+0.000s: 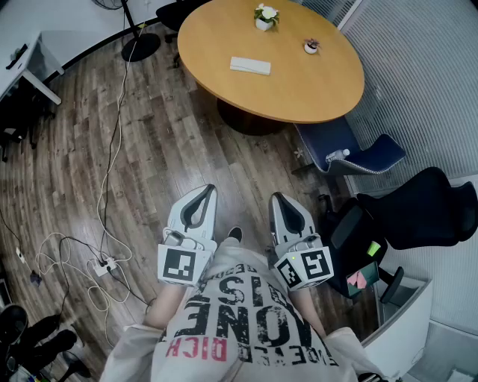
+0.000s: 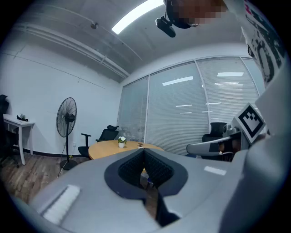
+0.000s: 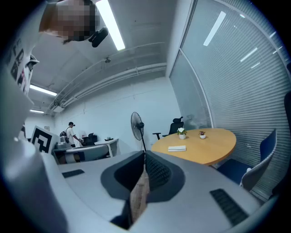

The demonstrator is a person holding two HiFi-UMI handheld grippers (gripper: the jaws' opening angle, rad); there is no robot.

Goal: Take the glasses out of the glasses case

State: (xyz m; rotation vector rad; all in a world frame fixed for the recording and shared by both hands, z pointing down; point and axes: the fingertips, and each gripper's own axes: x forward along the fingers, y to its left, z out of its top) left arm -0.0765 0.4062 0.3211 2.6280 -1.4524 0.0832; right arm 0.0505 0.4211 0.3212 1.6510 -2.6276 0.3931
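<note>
A flat white glasses case (image 1: 250,66) lies shut on the round wooden table (image 1: 299,97) at the far side of the room. The right gripper view also shows the case (image 3: 177,148) on the table (image 3: 209,148), well away from the jaws. My left gripper (image 1: 208,189) and right gripper (image 1: 275,198) are held side by side close to my body, above the wooden floor. Both point toward the table. Each has its jaws shut with nothing between them, as the left gripper (image 2: 144,152) and right gripper (image 3: 144,155) views show. No glasses are visible.
Two small plant pots (image 1: 265,16) (image 1: 311,46) stand on the table. A blue chair (image 1: 351,149) and black chairs (image 1: 418,209) sit to the right. Cables and a power strip (image 1: 104,265) lie on the floor at left. A standing fan (image 3: 137,124) is beyond the table.
</note>
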